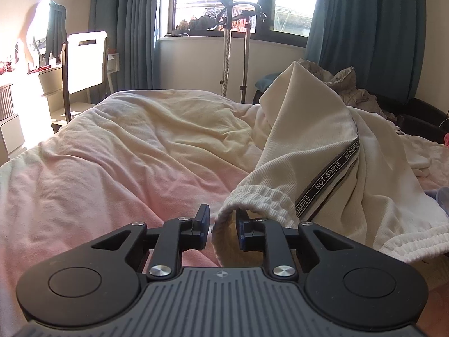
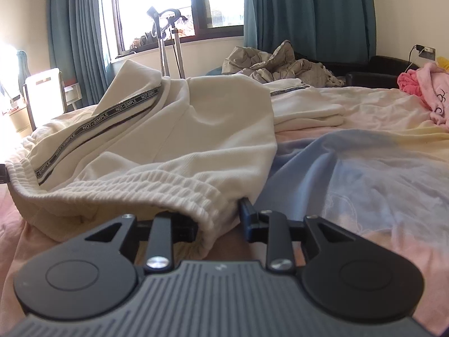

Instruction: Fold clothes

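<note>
Left gripper [image 1: 223, 226] bottom centre, fingers [image 1: 202, 226] apart, elastic waistband [image 1: 252, 193] of cream trousers [image 1: 314, 146] between them. Trousers heaped right of frame on pink bed [image 1: 112, 163]. Window [image 1: 241, 0] top centre.

— Was anything readable?
— Only "NOT-SIMPLE", repeated in pale capitals along the dark tape [image 1: 327, 181] sewn down the side of the cream trousers [image 1: 322, 129].
— And from the right wrist?
— The same words on the same tape [image 2: 92, 125].

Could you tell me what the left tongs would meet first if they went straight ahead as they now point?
Most likely the ribbed waistband of the cream trousers, already lying between the open left tongs.
</note>
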### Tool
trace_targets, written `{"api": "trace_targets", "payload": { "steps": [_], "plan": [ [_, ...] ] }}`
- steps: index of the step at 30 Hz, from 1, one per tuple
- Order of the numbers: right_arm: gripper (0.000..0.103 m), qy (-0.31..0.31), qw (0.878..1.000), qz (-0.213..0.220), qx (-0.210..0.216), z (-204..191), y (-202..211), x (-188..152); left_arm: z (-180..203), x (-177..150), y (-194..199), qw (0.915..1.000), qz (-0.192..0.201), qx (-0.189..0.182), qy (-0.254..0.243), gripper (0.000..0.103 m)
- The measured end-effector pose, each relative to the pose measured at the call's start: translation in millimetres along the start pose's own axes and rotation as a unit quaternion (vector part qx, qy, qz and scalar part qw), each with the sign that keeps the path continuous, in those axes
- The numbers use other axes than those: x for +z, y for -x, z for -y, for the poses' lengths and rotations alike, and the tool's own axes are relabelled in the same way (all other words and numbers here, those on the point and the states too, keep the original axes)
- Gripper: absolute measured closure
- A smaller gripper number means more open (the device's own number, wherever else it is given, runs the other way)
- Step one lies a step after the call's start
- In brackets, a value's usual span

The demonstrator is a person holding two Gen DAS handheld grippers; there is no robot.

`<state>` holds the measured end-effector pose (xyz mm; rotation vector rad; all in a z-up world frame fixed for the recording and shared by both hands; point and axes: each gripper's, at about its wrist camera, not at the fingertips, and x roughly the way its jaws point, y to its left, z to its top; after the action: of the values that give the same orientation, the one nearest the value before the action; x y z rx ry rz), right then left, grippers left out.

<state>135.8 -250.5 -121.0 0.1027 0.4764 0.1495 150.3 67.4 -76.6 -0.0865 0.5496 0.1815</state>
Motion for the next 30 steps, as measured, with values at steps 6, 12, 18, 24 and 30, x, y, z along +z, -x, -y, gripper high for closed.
{"api": "trace_targets", "payload": {
  "steps": [6, 12, 18, 24, 30],
  "plan": [
    [0.072, 0.016, 1.0, 0.004, -0.002, -5, -2, -1, 0, -1, -3, 0.9998, 0.011, 0.015, 0.002, 0.056],
    [0.072, -0.002, 1.0, 0.003, 0.007, 0, -4, 1, 3, -2, -10, 0.9994, 0.019, 0.023, -0.015, 0.057],
    [0.08, -0.007, 1.0, 0.003, 0.01, -1, -3, 2, 3, -3, -18, 0.9993, 0.024, 0.023, -0.017, 0.061],
    [0.081, -0.019, 1.0, 0.0, 0.011, 0, -2, 3, 8, -3, -22, 0.9993, 0.031, 0.012, -0.017, 0.077],
    [0.081, -0.019, 1.0, 0.0, 0.011, -2, -1, 3, 14, -4, -24, 0.9992, 0.038, 0.008, -0.012, 0.09]
  ]
}}
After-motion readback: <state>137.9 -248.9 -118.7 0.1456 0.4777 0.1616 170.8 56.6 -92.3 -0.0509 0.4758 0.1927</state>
